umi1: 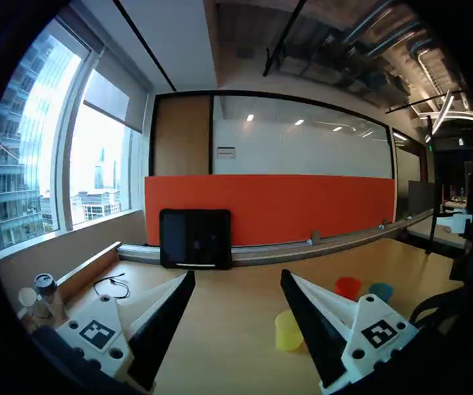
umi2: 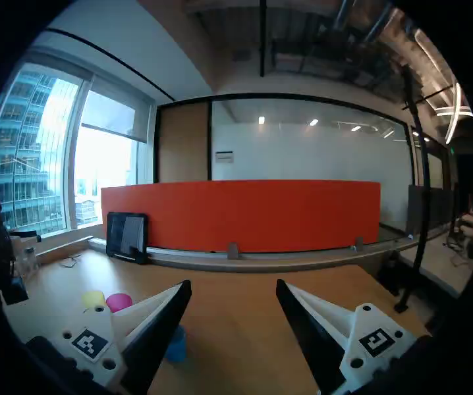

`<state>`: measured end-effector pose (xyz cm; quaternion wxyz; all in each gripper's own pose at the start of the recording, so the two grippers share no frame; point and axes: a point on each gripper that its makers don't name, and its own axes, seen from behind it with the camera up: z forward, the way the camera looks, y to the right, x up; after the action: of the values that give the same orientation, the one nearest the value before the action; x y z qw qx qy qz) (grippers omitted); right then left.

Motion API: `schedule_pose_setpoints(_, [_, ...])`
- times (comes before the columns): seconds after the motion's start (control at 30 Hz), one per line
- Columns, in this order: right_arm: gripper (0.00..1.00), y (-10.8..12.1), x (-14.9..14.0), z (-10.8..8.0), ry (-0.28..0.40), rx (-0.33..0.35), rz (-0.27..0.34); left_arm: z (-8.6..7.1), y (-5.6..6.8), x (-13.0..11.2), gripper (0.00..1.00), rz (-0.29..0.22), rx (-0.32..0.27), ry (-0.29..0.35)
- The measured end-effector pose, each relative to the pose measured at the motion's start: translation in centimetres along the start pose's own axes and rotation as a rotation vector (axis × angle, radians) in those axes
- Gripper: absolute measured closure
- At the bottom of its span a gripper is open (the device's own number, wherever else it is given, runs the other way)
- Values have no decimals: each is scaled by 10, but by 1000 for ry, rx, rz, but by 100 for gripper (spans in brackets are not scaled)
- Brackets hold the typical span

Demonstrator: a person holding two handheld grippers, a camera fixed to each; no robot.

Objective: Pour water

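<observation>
In the left gripper view my left gripper (umi1: 238, 276) is open above the wooden desk (umi1: 236, 309), nothing between its fingers. A yellow cup (umi1: 288, 330) stands just inside its right finger. A red cup (umi1: 347, 287) and a blue cup (umi1: 381, 291) sit farther right. In the right gripper view my right gripper (umi2: 233, 284) is open too and holds nothing. Left of it stand the yellow cup (umi2: 93, 299) and a magenta-red cup (umi2: 118, 302). The blue cup (umi2: 176, 343) peeks out behind its left finger.
A dark tablet (umi1: 195, 238) leans against the orange divider (umi1: 269, 207) at the desk's back edge. Bottles (umi1: 44, 297) and a black cable (umi1: 112, 285) lie at the left by the window. More desks and dark equipment stand at the far right.
</observation>
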<state>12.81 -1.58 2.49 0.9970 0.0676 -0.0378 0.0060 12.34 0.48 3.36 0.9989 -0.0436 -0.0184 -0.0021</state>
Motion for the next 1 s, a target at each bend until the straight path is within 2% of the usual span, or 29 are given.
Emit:
schedule_pose_setpoints(0.37, [0,-8,58,4,5,53,-21,6,7,63,3,2,-51,7])
schedule_pose_setpoints(0.6, [0,-12,86,6,21,74,-46,9,18,93,3,-5,-102,3])
schedule_pose_setpoints(0.77, [0,-16,90,5,15,97,-36,11,20,103,3,-7,-123,3])
schedule_pose_setpoints(1.0, [0,-16,89,4,13,130,-21,13,29,102,3,-28,-173,-13])
